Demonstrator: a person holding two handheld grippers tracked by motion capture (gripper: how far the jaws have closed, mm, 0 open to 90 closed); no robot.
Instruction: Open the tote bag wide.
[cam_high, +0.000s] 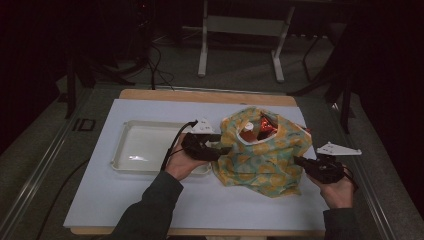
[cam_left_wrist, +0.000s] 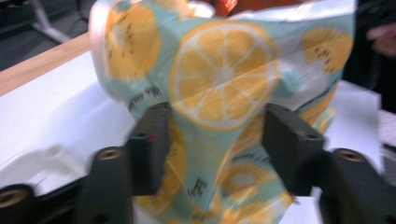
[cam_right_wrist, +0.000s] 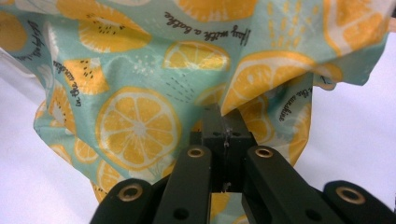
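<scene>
bag (cam_high: 262, 152) handling: i'm pinching its right edge in my right tool (cam_right_wrist: 223, 122), left tool (cam_left_wrist: 217, 149) gaping around loose fabric. next i'm judging a fresh left grip.

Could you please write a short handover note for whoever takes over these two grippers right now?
Left gripper: jaws open, a fold of the lemon-print bag between them, not pinched.
Right gripper: shut on the bag's other side.
The bag sits on the white mat, mouth open, something orange-red inside. White tray beside it holds nothing.
Done: bag held on the right.
Left: probably regrip the left side.
</scene>
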